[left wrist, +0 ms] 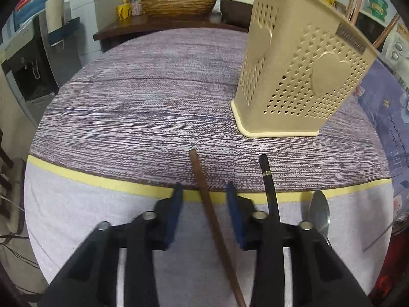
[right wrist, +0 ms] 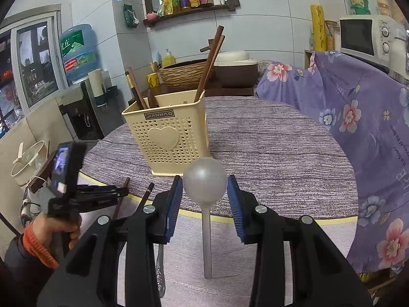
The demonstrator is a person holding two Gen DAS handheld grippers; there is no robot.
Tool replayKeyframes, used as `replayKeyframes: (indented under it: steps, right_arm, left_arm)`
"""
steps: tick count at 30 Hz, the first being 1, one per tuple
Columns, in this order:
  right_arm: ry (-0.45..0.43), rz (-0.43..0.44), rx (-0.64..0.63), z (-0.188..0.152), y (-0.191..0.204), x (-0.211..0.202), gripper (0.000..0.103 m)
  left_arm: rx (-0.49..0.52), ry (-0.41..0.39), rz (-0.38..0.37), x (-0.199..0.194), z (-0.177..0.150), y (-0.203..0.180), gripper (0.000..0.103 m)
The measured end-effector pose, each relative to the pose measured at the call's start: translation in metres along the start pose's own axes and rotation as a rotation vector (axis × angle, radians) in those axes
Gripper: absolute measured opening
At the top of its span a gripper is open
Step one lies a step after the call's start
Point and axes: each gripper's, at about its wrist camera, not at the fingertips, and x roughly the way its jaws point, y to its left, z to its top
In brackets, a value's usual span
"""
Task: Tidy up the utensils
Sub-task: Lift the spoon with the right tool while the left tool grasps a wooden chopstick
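A beige perforated utensil holder (left wrist: pixel 296 71) stands on the round table; in the right wrist view (right wrist: pixel 168 138) it holds several chopsticks (right wrist: pixel 209 64). My left gripper (left wrist: pixel 204 192) is open, its fingers either side of a brown chopstick (left wrist: pixel 214 225) lying on the cloth. A black chopstick (left wrist: pixel 268 186) and a metal spoon (left wrist: pixel 318 212) lie to its right. My right gripper (right wrist: pixel 204 186) is open around a grey spoon (right wrist: pixel 204 186) whose bowl sits between the fingers, handle toward me. The left gripper also shows in the right wrist view (right wrist: pixel 102 194).
The table has a purple woven cloth (left wrist: pixel 153 97) with a yellow stripe (left wrist: pixel 102 181). A floral purple sheet (right wrist: pixel 358 128) drapes at the right. Behind are a woven basket (right wrist: pixel 184 74), a brown pot (right wrist: pixel 237 71), a water dispenser (right wrist: pixel 79 76) and a microwave (right wrist: pixel 368 38).
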Motion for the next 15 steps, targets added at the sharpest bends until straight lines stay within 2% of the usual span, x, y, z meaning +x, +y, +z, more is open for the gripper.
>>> replayKeyframes:
  steps: [1, 6, 15]
  right_arm:
    - [-0.001, -0.003, -0.002, -0.001, 0.001, 0.0, 0.037]
    - [0.004, -0.007, -0.005, -0.002, 0.0, 0.003, 0.037]
    - [0.002, -0.011, -0.01, -0.003, 0.001, 0.008, 0.037]
  left_arm:
    - [0.012, -0.003, 0.021, 0.002, 0.002, -0.003, 0.021]
    - [0.064, -0.007, 0.094, 0.006, 0.004, -0.015, 0.011]
    - [0.086, -0.033, 0.128, 0.006, 0.001, -0.02, 0.008]
